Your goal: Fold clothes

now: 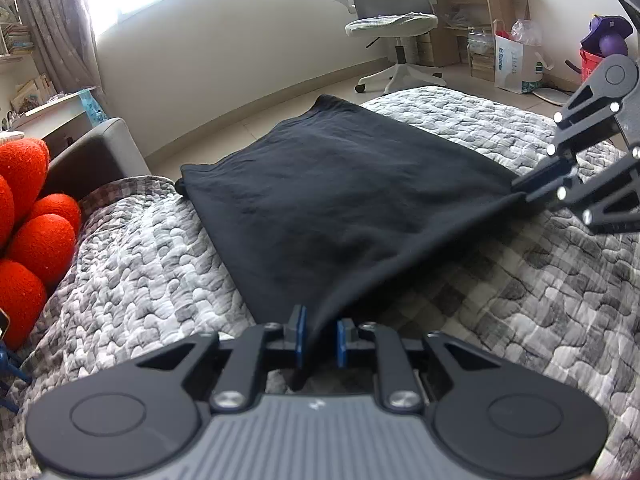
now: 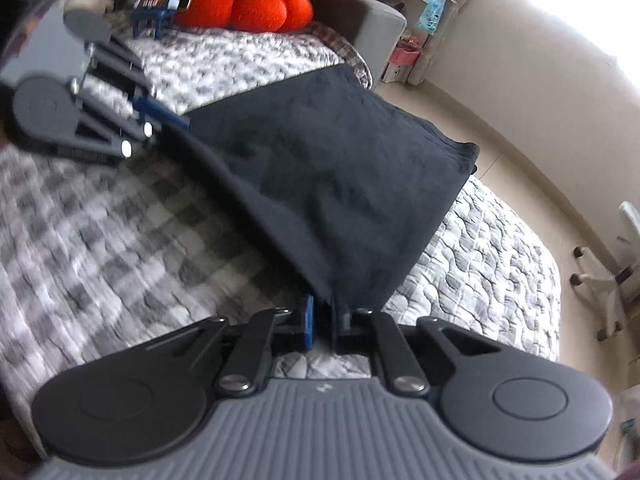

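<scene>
A black garment (image 1: 340, 200) lies folded on the quilted bed, and its far end hangs over the bed's edge. My left gripper (image 1: 320, 336) is shut on the near left corner, with the fabric running down between its blue pads. My right gripper (image 2: 324, 320) is shut on the near right corner in the same way. The near edge of the black garment (image 2: 320, 168) stretches taut between the two grippers and is raised a little off the quilt. Each view shows the other gripper: the right gripper (image 1: 518, 189) at the right, the left gripper (image 2: 185, 122) at the upper left.
A grey and white quilt (image 1: 140, 260) covers the bed. Orange round cushions (image 1: 36, 232) and a grey headboard (image 1: 100, 152) stand at the left. Beyond the bed are a tiled floor, an office chair (image 1: 392, 20), a paper bag (image 1: 516, 64) and a desk. A small blue stand with a picture (image 2: 156, 4) sits near the cushions.
</scene>
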A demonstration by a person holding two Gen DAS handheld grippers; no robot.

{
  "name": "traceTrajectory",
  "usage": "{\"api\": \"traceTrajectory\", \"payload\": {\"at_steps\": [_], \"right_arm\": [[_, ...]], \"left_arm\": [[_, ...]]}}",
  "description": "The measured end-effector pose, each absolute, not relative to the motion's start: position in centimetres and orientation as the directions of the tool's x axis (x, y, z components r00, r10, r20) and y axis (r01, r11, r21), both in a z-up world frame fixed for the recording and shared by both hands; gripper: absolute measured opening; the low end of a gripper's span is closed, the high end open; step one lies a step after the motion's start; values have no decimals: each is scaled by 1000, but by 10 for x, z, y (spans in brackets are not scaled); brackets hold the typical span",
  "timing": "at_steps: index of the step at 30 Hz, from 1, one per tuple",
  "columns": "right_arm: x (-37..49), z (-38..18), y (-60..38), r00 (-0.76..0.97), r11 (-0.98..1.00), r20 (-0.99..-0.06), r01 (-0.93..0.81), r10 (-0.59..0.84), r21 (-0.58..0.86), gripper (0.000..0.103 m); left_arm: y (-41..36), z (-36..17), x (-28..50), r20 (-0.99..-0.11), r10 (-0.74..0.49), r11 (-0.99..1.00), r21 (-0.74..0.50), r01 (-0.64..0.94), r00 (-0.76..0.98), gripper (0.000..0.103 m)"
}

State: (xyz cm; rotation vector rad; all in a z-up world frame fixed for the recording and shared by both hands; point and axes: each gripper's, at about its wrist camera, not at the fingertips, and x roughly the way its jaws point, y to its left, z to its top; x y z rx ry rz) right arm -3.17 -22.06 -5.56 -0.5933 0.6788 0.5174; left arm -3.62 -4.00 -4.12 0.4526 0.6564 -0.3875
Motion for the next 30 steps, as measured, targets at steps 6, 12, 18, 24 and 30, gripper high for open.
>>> {"api": "traceTrajectory", "payload": {"at_steps": [6, 12, 18, 24, 30], "right_arm": [[-31, -57, -223, 675, 713, -697, -612, 243, -343, 23], [-30, -55, -223, 675, 716, -691, -614, 259, -332, 6], [-30, -45, -226, 710, 741, -647, -587, 278, -326, 4], [-32, -36, -230, 734, 756, -609, -573, 301, -317, 4], [-43, -28, -232, 742, 752, -587, -579, 325, -315, 3]], "left_arm": [[-39, -41, -35, -661, -198, 845, 259, 468, 724, 17], [-35, -40, -31, -671, -210, 866, 210, 454, 711, 16], [-32, -37, -31, -669, -220, 882, 175, 438, 710, 13], [-30, -32, -32, -653, -225, 890, 165, 426, 723, 6], [-24, -28, -40, -643, -231, 886, 172, 431, 730, 5]]}}
